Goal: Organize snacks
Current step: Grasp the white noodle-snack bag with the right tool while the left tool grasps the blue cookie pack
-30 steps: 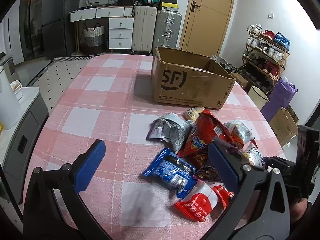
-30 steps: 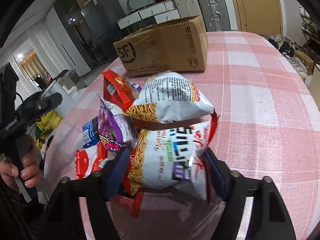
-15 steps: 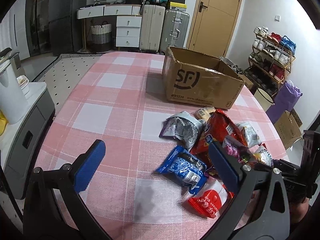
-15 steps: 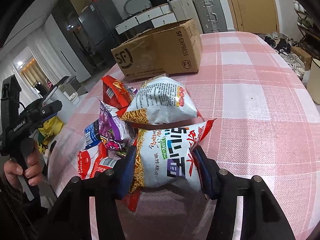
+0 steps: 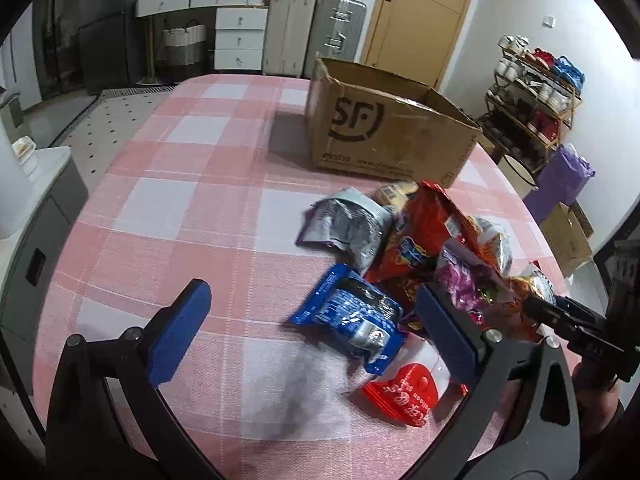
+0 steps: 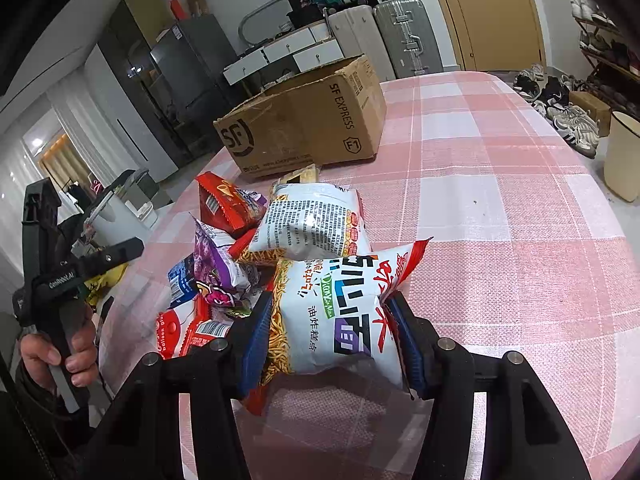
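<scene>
Right gripper (image 6: 328,344) clamps a white noodle snack bag (image 6: 340,316) at the pile's 6 o'clock edge; left gripper (image 5: 312,332) gapes wide, holding nothing, above the blue packet (image 5: 352,316); SF cardboard box (image 6: 304,124) at 12 o'clock, inside hidden; nearly all sorting seems left.

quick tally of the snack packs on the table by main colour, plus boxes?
White noodle packs: 2, one in the right gripper, one on the pile
Red packs: 2, chip bag, balloon-print pack
Blue pack: 1
Purple pack: 1
Silver-grey pack: 1
Small yellowish pack: 1
Cardboard box: 1
Total: 8 packs, 1 box; more may be hidden.
</scene>
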The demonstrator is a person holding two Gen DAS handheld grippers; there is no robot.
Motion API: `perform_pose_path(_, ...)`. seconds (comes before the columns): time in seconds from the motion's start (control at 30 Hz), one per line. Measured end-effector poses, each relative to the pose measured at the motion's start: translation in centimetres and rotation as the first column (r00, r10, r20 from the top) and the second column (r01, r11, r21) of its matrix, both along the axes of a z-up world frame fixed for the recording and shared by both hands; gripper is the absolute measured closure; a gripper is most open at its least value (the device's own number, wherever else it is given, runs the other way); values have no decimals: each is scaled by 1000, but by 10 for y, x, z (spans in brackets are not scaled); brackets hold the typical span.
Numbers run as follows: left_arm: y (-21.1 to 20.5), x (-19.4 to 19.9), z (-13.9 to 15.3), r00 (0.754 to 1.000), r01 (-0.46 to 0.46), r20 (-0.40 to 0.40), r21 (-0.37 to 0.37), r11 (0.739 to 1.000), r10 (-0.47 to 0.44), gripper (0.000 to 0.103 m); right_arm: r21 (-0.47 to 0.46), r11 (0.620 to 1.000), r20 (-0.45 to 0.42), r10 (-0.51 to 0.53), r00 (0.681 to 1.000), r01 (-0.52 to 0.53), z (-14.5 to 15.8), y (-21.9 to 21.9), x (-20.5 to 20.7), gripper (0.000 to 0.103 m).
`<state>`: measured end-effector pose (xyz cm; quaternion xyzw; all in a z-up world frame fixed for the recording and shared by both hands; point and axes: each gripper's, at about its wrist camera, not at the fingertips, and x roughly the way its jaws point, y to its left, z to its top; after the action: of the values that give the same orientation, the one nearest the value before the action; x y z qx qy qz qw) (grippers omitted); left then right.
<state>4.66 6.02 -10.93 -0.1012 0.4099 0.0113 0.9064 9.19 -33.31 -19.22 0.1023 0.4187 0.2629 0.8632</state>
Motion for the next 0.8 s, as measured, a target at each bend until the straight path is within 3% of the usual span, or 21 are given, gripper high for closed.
perform_pose_path(0.6, -20, 26, -37, 993, 78, -84, 10, 997, -77, 1, 9, 1000, 15, -4, 1000, 3, 2, -5, -3, 46)
perform_pose_path(0.8, -24, 40, -50, 992, 65, -109, 37, 997, -61, 1, 6, 1000, 15, -2, 1000, 2, 2, -5, -3, 46)
